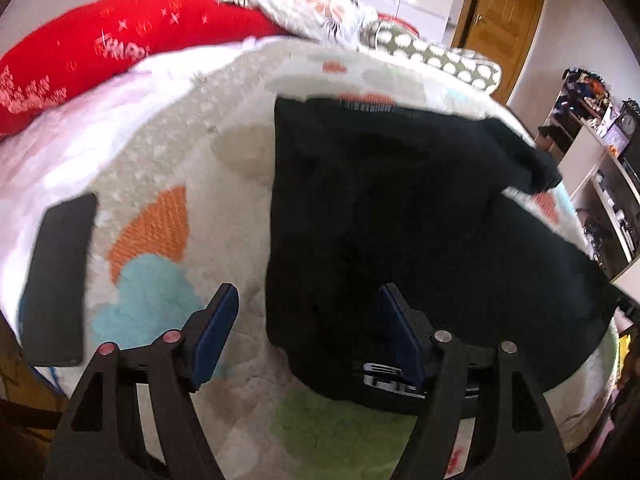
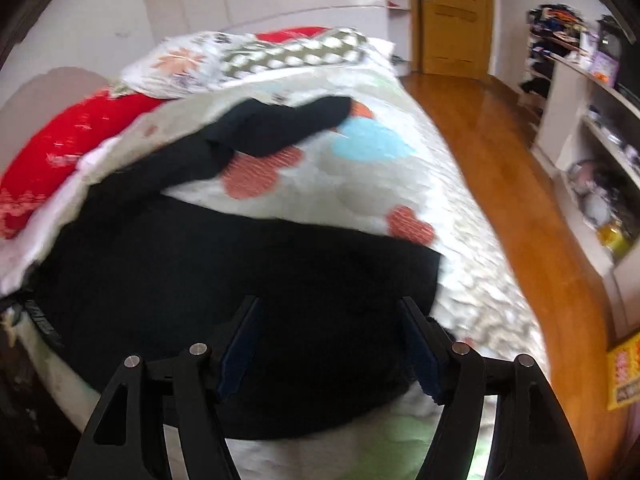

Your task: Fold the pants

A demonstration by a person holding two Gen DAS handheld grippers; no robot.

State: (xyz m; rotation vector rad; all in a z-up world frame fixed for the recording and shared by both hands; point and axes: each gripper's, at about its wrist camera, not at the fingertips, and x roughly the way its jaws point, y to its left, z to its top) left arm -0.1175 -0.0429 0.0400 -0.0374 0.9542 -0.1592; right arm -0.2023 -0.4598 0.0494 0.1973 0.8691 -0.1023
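Left gripper (image 1: 306, 334): jaws spread wide, nothing clamped; blue pads clear of the cloth, hanging above the near left edge of the pants.
Right gripper (image 2: 332, 346): also spread wide and empty; pads poised above the near part of the black cloth, no pinch visible.
Pants (image 1: 384, 216): black, lying on the bed in a broad, roughly rectangular slab, apparently doubled over already; white lettering on the hem nearest the left gripper.
Loose leg (image 2: 276, 128): one narrow black strip running off at an angle from the main slab toward the far right side, not lined up with the rest.
Bedspread (image 1: 160, 160): cream and fluffy, with orange, pale blue and green patches; pants directly on top of it.
Dark flat slab (image 1: 58, 280): black, phone-like, on the bedspread well to the left of the pants; exact nature unclear.
Red cushion (image 1: 100, 52): at the far side of the bed, white print on it, beside patterned pillows.
Room: wooden door and floor to the right, cluttered white shelves along the wall.
Step in hand: seemingly between folds, cloth released and both tools free.
Next move calls for: likely gathering the stray leg back onto the slab, squaring edges, then gripping two matching corners together for another fold.
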